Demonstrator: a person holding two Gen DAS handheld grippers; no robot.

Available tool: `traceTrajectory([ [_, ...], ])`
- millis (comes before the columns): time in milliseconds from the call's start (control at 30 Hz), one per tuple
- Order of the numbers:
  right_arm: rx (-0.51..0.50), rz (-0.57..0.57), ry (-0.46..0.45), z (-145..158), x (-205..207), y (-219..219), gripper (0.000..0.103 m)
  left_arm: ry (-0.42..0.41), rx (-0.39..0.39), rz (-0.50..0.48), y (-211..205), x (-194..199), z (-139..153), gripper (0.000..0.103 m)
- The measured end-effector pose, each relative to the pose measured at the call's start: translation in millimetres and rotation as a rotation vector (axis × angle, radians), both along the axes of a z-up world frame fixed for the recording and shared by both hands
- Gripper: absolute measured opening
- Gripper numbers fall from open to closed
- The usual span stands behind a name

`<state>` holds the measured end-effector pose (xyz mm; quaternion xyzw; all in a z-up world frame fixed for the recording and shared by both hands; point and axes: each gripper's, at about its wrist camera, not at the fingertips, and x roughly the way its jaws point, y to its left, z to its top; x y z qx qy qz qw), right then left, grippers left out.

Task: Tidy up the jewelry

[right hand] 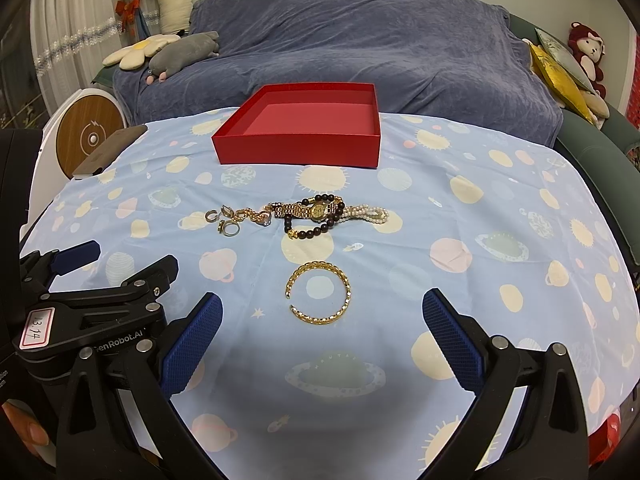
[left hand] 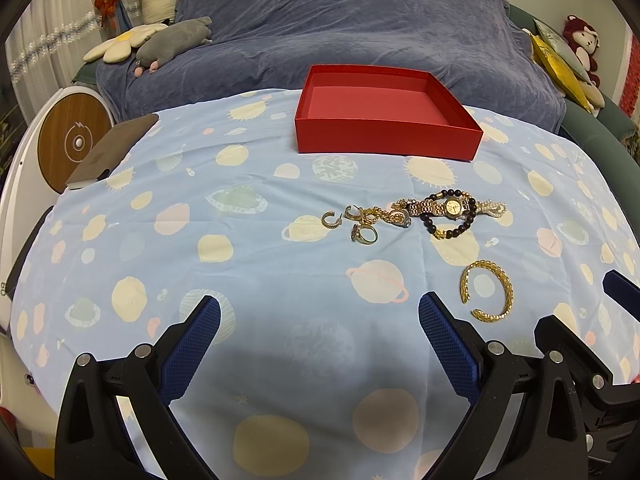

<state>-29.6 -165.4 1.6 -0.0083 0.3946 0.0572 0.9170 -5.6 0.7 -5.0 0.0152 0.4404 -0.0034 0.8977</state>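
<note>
An empty red box (left hand: 384, 136) (right hand: 296, 146) stands at the far side of the table. In front of it lies a row of jewelry: small hoop earrings (left hand: 330, 219) (right hand: 212, 215), a ring (left hand: 366, 235) (right hand: 230, 229), a gold chain (left hand: 386, 214), a gold watch (left hand: 452, 207) (right hand: 318, 210), a dark bead bracelet (left hand: 456, 230) (right hand: 316, 232) and a pearl strand (left hand: 494, 208) (right hand: 370, 214). A gold cuff bangle (left hand: 488, 291) (right hand: 320, 292) lies nearer. My left gripper (left hand: 320, 312) and my right gripper (right hand: 322, 312) are both open and empty, side by side above the near cloth; the bangle lies just ahead of the right one.
The table wears a light blue planet-print cloth (left hand: 240, 240). A dark flat slab (left hand: 112, 152) lies at its far left corner beside a round wooden-faced device (left hand: 72, 140). Behind is a sofa under a blue blanket (left hand: 340, 28) with plush toys.
</note>
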Motion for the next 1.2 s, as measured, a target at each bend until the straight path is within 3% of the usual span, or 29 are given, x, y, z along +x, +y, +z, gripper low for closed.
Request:
traceTrajectory([
  [1200,0.003,-0.003,0.004,-3.9,-1.0,1.5,0.098,0.006,-0.002,0.011,5.0,0.9,-1.7,0.097],
])
